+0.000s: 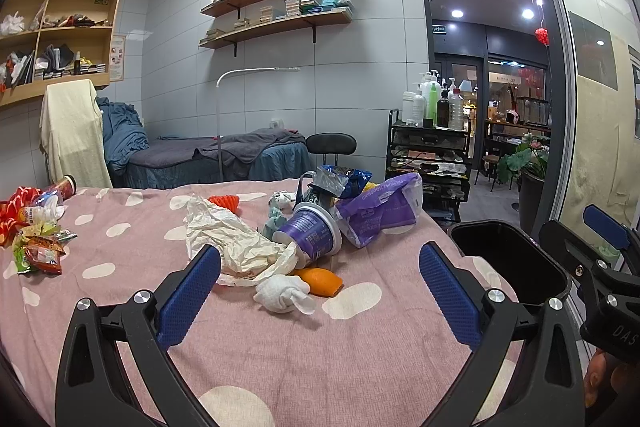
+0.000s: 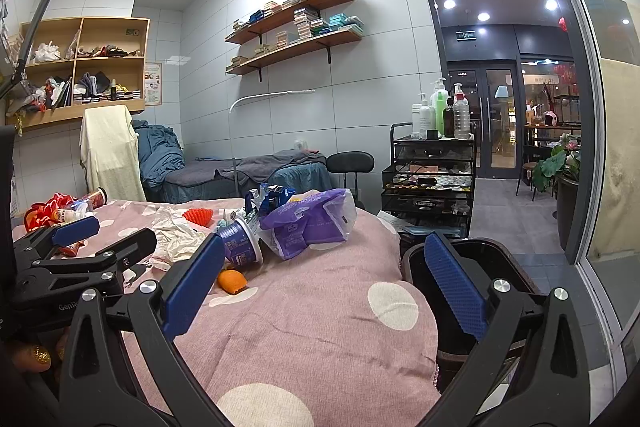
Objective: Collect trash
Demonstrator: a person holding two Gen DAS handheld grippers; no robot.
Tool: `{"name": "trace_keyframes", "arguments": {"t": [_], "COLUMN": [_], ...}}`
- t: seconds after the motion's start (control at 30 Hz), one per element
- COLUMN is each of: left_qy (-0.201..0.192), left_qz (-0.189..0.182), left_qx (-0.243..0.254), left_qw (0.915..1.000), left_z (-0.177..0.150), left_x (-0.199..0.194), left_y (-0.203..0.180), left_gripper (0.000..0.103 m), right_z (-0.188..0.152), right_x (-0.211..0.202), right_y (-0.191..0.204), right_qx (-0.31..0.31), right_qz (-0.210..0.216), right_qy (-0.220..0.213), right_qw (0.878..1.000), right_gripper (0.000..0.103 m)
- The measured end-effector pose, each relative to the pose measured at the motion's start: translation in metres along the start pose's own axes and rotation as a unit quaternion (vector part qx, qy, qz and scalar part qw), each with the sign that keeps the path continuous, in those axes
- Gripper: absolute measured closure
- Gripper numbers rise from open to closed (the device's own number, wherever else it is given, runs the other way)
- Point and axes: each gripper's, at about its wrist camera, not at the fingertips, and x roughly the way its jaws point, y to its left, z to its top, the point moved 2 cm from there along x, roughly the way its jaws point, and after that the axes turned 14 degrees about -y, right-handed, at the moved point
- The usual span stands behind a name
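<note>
Trash lies scattered on the pink spotted bedcover (image 1: 280,347): a knotted white tissue (image 1: 284,293), an orange peel (image 1: 322,281), crumpled cream paper (image 1: 232,239), a tipped purple cup (image 1: 310,233), a purple plastic bag (image 1: 380,209) and a blue wrapper (image 1: 340,181). Snack wrappers (image 1: 38,247) lie at the left. My left gripper (image 1: 320,291) is open, the tissue and peel just ahead between its fingers. My right gripper (image 2: 324,279) is open over the bed's right side, empty. A black bin (image 1: 508,263) stands beside the bed; its rim (image 2: 480,247) shows behind my right finger.
A black trolley (image 1: 428,163) with bottles stands beyond the bin. A second bed (image 1: 224,155), a black chair (image 1: 331,143) and a floor lamp (image 1: 220,131) sit further back. A glass partition (image 1: 592,87) runs along the right. A red cloth and a tipped bottle (image 1: 24,207) lie far left.
</note>
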Motion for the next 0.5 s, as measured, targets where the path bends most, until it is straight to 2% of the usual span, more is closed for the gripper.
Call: {"name": "trace_keyframes", "arguments": {"t": [0.5], "left_qy": [0.003], "left_qz": [-0.001], "left_qx": [0.000], "left_qw": [1.0000], "left_z": [-0.0041], "left_x": [0.0003], "left_y": [-0.0003], "left_gripper": [0.005], "right_z": [-0.0003], "right_x": [-0.0004], "right_y": [0.0000], "right_qx": [0.000], "right_qz": [0.000], "right_qy": [0.001], "right_qw": [1.000], "right_gripper": [0.005]}}
